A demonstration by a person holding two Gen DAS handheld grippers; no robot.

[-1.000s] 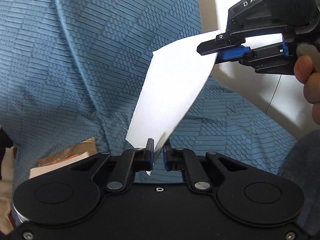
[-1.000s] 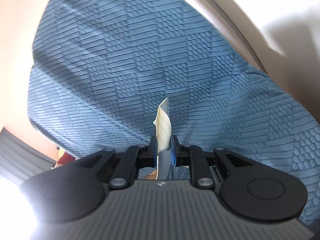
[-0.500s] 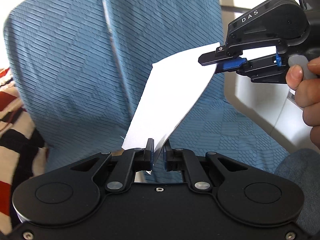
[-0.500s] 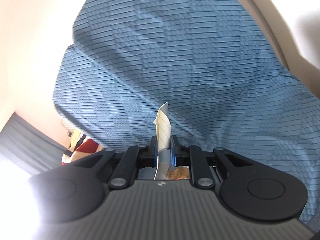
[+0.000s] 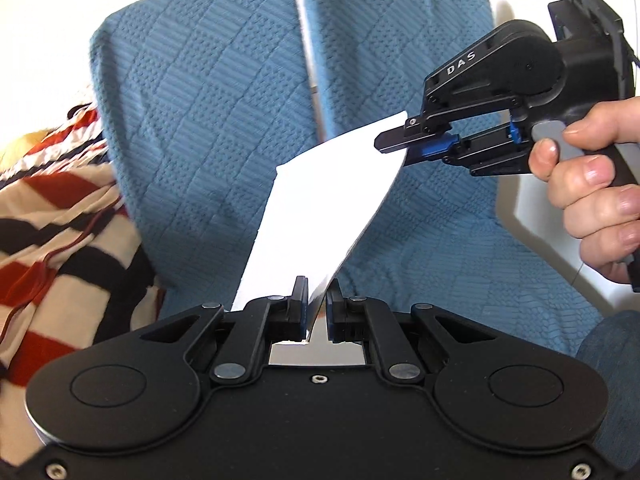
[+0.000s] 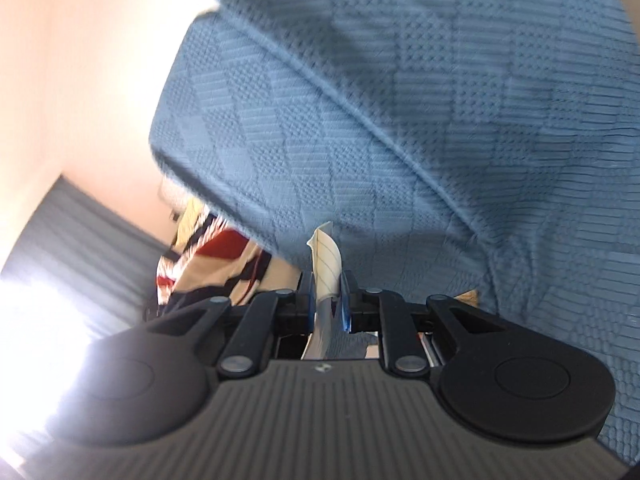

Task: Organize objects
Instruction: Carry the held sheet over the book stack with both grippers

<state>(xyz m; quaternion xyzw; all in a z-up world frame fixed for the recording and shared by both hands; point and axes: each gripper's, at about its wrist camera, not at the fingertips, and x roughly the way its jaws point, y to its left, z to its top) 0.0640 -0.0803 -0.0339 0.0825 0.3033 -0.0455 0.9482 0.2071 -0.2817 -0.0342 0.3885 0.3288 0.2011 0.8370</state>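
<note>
A white sheet of paper (image 5: 320,208) hangs in the air in front of the blue sofa, curved between both grippers. My left gripper (image 5: 317,288) is shut on the sheet's near lower corner. My right gripper (image 5: 390,145), held in a person's hand (image 5: 592,200), is shut on the far upper corner. In the right wrist view that corner shows as a lined paper edge (image 6: 326,256) standing up between the blue pads of the right gripper (image 6: 326,284).
Two blue quilted back cushions (image 5: 208,100) stand behind the paper, with the seat cushion (image 5: 440,248) below. A red, black and cream striped blanket (image 5: 56,232) lies at the left. A pale wall (image 6: 80,80) and a dark striped surface (image 6: 68,232) are left of the sofa.
Both grippers have risen together with the paper still held between them. The views tilted up, so the cushion tops, the wall and the striped blanket came into sight.
</note>
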